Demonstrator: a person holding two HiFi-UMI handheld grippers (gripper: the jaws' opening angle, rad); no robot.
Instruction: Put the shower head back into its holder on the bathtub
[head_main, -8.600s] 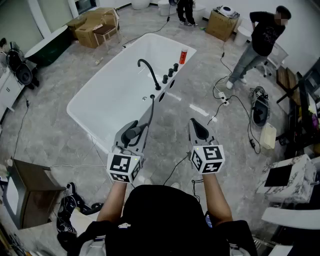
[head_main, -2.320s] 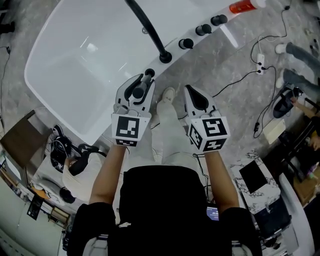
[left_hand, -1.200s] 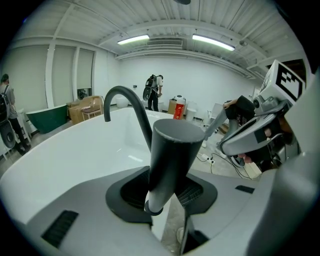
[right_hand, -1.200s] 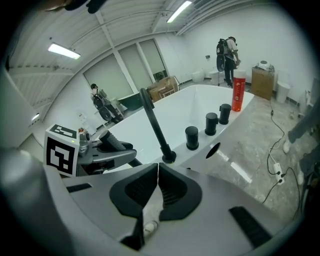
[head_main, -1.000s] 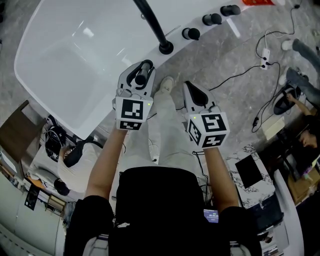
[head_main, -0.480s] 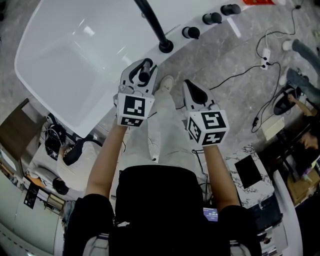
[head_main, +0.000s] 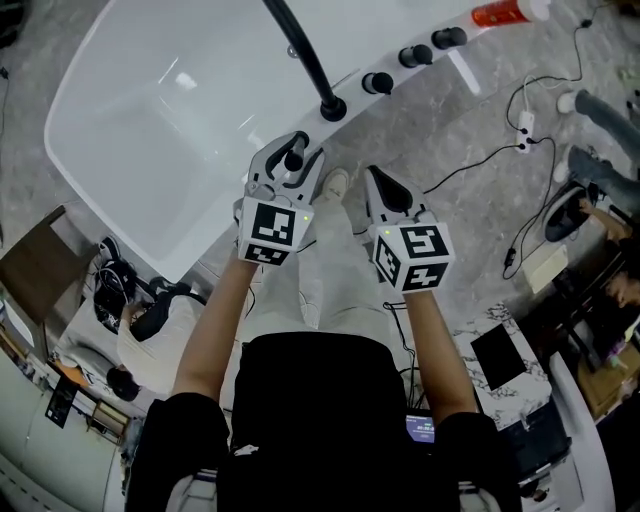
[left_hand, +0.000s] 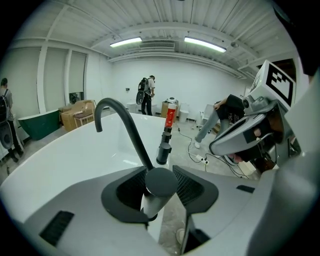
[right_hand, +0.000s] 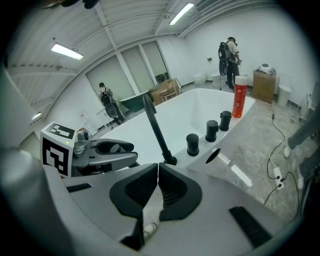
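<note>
Head view first: left gripper (head_main: 292, 150) sits over the near rim of the bathtub (head_main: 150, 120), just short of the black faucet (head_main: 305, 60), and the dark round top of the shower head (head_main: 293, 161) shows between its jaws. The holder itself is hidden under my gripper, so I cannot confirm the seat from here. Right gripper (head_main: 375, 178) hangs beside it over the floor, apart from the tub, with the row of knobs (head_main: 377, 82) and a red bottle (head_main: 493, 14) further along the rim.

Left gripper view: the shower head stands upright between the pads, its grey shaft running down out of sight. My jaws are opening – both ribbed pads sit just beside the round top rather than squeezing it, as far as I can tell.

Right gripper view: these jaws are pressed together with nothing in them (only floor shows below).

Judging by this, I am at the release. To do it well I should let both pads come fully clear of the top before I draw away, then back off along the shaft's own line – not sideways – so neither pad snags it and tips it out. The right gripper should stay where it is, out of the way.
</note>
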